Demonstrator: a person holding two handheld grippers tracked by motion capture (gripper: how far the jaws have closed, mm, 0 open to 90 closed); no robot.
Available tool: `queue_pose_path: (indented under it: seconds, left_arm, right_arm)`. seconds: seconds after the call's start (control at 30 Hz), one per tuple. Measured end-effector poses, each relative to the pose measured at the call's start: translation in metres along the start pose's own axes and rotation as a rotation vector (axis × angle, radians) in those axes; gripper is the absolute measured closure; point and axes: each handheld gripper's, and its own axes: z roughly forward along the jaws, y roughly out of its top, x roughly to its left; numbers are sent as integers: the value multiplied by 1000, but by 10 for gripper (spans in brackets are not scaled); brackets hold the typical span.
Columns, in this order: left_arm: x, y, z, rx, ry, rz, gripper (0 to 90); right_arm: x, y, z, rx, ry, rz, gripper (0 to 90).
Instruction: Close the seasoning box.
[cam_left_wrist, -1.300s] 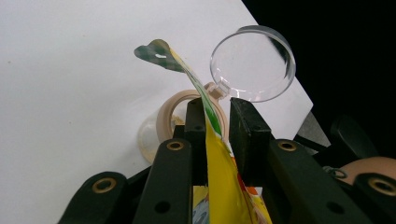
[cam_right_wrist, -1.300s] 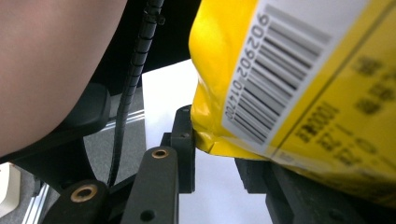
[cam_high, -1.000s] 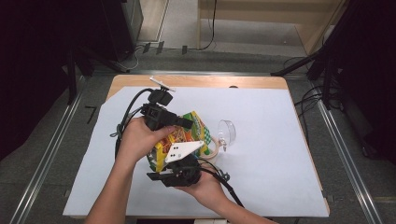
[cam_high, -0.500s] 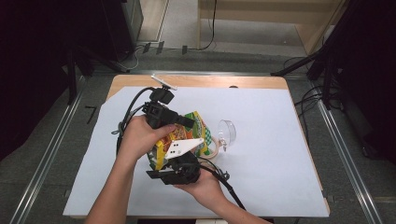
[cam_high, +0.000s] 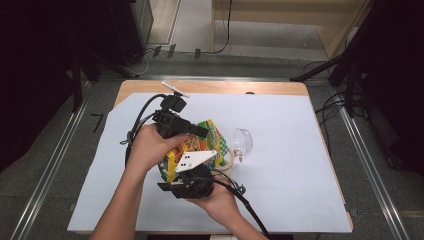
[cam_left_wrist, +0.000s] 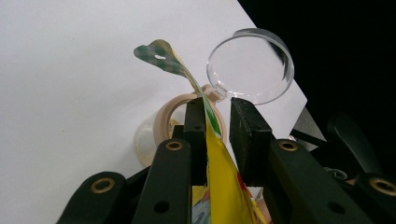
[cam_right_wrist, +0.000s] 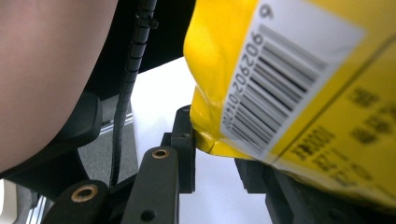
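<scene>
- The surface (cam_high: 300, 150) has a white sheet over it, and your snack bag (cam_high: 197, 145) is held up above the middle of it, a bit toward the near edge, between both hands.
- Looks like you're at the tear-it-open step: each claw has an end of the bag.
- Left claw (cam_left_wrist: 217, 123) has the bag's thin top seam running between its jaws, against one jaw only, with a gap to the other; I can't tell if it's really pinching.
- Right claw (cam_right_wrist: 219, 154) is clamped on the bag's bottom corner by the barcode.
- Next move probably needs a firm pinch on the left before pulling apart.
- Watch the tape roll (cam_left_wrist: 163, 119) and clear cup (cam_left_wrist: 250, 65) just beyond.
</scene>
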Motion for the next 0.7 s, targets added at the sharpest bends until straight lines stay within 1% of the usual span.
queue_pose_path:
  seconds: [0.07, 0.1, 0.13, 0.23, 0.27, 0.3, 0.4, 0.47, 0.6, 0.7]
  left_arm:
    - [1, 0, -1, -2, -4, -3, 776]
    - [0, 0, -1, -2, -2, 0, 776]
    - [0, 0, 0, -2, -2, 0, 776]
    - [1, 0, 1, -1, -6, -1, 775]
    - [1, 0, 1, -1, -9, 2, 775]
    - [1, 0, 1, 2, -10, 6, 775]
    - [1, 0, 1, 7, -17, 9, 783]
    - [1, -1, 1, 7, -15, 7, 790]
    - [1, 0, 1, 8, -18, 8, 791]
    - [0, 0, 2, 7, -14, 11, 791]
  right_arm:
    - [1, 1, 0, 1, -9, 10, 728]
    - [2, 1, 0, -1, -15, 4, 727]
    - [4, 1, 1, -1, -35, -7, 726]
    - [4, 0, 1, 4, -48, -22, 725]
    - [5, 0, 1, 4, -46, -17, 724]
    - [5, -1, 1, -1, -57, -23, 724]
    - [6, -1, 2, 0, -70, -21, 724]
    - [6, -2, 3, -3, -83, -34, 721]
    - [7, -3, 3, -9, -81, -24, 722]
    - [7, -3, 3, -12, -85, -25, 723]
